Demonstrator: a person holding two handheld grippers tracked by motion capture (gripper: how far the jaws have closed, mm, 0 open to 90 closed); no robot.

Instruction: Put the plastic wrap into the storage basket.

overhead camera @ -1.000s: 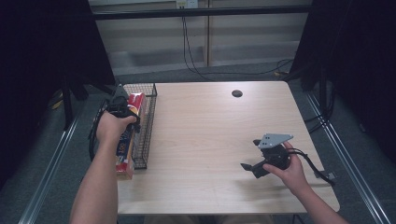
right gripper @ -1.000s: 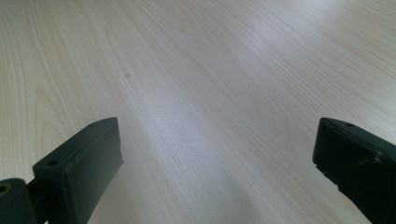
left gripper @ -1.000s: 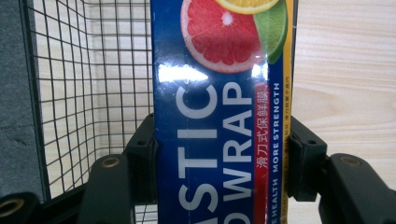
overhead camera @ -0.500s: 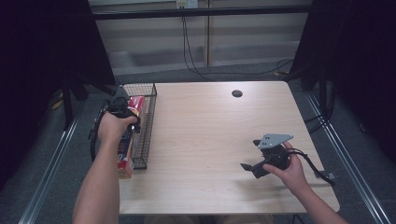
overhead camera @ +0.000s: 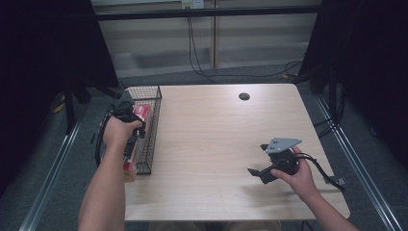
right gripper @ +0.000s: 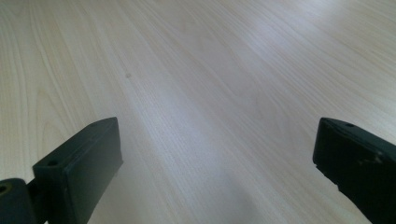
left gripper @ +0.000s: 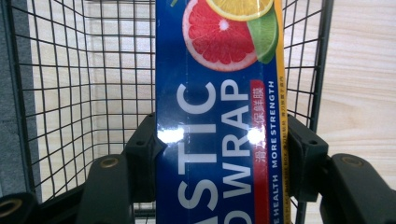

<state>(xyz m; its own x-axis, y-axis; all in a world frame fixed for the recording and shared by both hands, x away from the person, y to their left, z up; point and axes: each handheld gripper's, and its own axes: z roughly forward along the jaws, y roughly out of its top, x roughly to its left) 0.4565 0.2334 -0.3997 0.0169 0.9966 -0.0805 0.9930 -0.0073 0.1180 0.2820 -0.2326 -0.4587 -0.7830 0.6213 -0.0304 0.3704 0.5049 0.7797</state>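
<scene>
one tool (left gripper: 219, 154) around wrap box (left gripper: 219, 116)

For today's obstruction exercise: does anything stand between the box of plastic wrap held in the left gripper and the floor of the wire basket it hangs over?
Nothing visible does. The left gripper is clamped on the plastic wrap box, and the wire basket beyond shows open mesh over wood.

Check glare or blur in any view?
Left gripper view: two glare spots on the glossy box, lettering sharp, basket wire crisp. Right gripper view: jaws soft and near, table grain washed pale at the top. High view: even light on the table, dark surround, soft shadow under the right gripper.
</scene>
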